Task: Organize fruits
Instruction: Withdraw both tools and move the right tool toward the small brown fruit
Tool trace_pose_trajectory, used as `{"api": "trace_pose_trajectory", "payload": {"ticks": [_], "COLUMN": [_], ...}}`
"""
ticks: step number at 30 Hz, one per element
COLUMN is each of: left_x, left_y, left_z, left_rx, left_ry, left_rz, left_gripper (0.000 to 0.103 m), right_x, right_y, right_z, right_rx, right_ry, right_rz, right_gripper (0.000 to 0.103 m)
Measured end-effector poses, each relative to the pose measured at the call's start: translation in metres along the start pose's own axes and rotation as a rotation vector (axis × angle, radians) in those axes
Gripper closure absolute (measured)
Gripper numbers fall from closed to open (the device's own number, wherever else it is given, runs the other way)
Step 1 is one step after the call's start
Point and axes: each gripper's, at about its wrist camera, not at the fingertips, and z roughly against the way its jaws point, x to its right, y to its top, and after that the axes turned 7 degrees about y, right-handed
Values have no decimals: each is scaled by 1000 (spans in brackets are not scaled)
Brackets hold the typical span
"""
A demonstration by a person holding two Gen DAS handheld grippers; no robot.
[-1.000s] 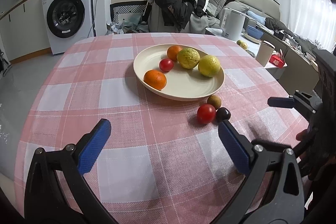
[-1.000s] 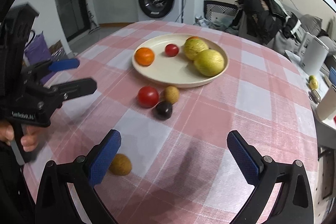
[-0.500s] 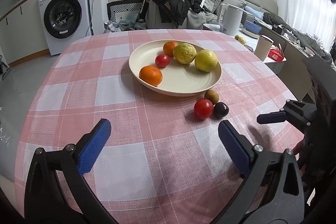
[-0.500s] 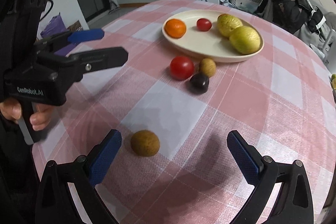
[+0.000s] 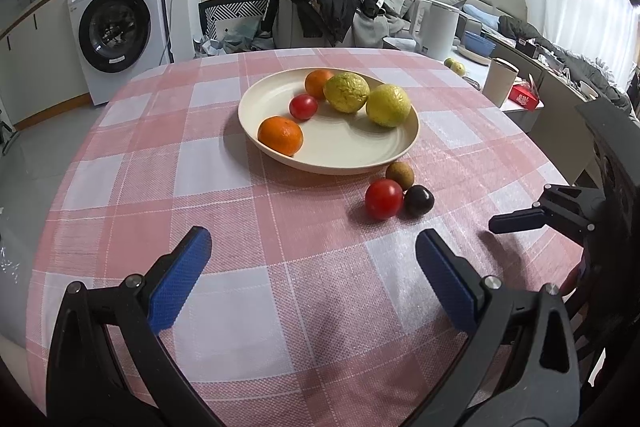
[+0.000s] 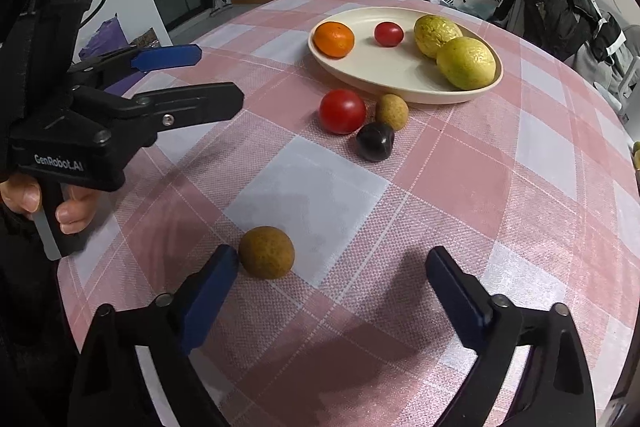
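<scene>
- Near the front edge of the table [image 6: 460, 163], just ahead of the right gripper [image 6: 332, 267], lies a small brown round fruit [image 6: 267, 251]; it sits beside the gripper's left blue pad, touching it or nearly so, with the right pad well apart.
- The right gripper's jaws have just been closing a little but stand wide, and nothing is clamped; the fruit is only partly between them.
- The left gripper [image 5: 312, 259] is also wide open and empty, hovering over bare cloth at the near left.
- The fruit looks light, firm and rough-skinned (probably a longan or the like), so it should not bruise easily, but being round it will likely roll away if one pad nudges it first. Best taken across its widest middle, with the jaws centred on it before closing.
- The plate [image 6: 372, 71] lies at the far middle, already holding an orange [image 6: 334, 39], a small tomato [image 6: 389, 34] and two yellow-green fruits; its near part is bare and seems the obvious landing spot.
- Three loose fruits (a red tomato [image 6: 342, 111], another brown one and a dark plum [image 6: 375, 141]) cluster just before the plate's near rim, so the carry should pass over or around them.
- The table edge is close on the near left; a roll that way risks a drop.
</scene>
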Motion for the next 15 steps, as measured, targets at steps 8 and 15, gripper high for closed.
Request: {"api": "trace_pose_trajectory", "payload": {"ticks": [8,15], "left_x": [2,2], "left_y": [-1,-1], "left_z": [-1,-1], "left_rx": [-3,-4], "left_ry": [1,1], "left_rz": [-4,-5], "left_gripper": [1,1], "right_x": [-10,-6], "right_y": [-4,-5], "right_z": [-1,4], "right_rx": [-12,-2], "right_ry": [-12,-25], "right_rz": [35,23], "right_gripper": [20,33]}}
